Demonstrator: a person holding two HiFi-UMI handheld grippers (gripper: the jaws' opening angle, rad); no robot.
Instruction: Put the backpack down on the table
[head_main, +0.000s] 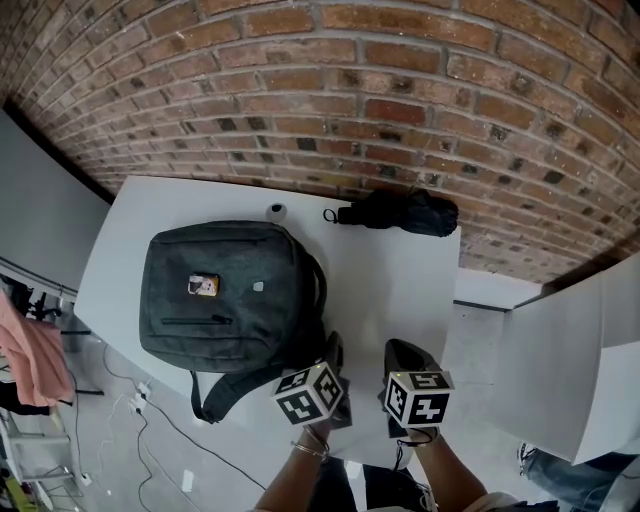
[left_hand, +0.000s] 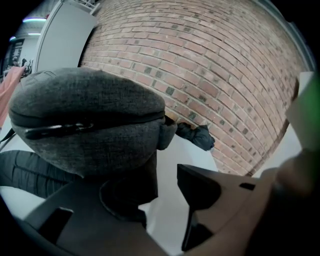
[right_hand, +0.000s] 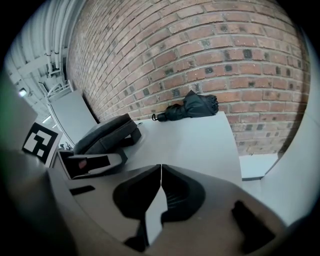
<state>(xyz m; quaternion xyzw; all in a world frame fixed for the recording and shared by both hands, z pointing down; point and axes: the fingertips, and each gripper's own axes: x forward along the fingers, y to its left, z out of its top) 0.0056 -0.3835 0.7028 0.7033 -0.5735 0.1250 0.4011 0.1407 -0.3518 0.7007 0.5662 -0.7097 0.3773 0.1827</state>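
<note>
Already the backpack (head_main: 225, 295) lies flat on the white table (head_main: 400, 290), front pocket up, its shoulder strap (head_main: 222, 392) trailing off the near edge. I judge the putting-down done. It looks soft and saggy, grey fabric that would fold and swing if lifted, probably with some weight, so I'd take it by a strap or the top handle, not the slack body. My left gripper (left_hand: 165, 175) sits just beside the backpack's near right corner, jaws spread, only bare table between them. My right gripper (right_hand: 161, 170) is further right of the backpack, jaws pressed together on nothing. Beyond the backpack, by the brick wall (head_main: 420, 90), lies a folded black umbrella (head_main: 405, 212).
</note>
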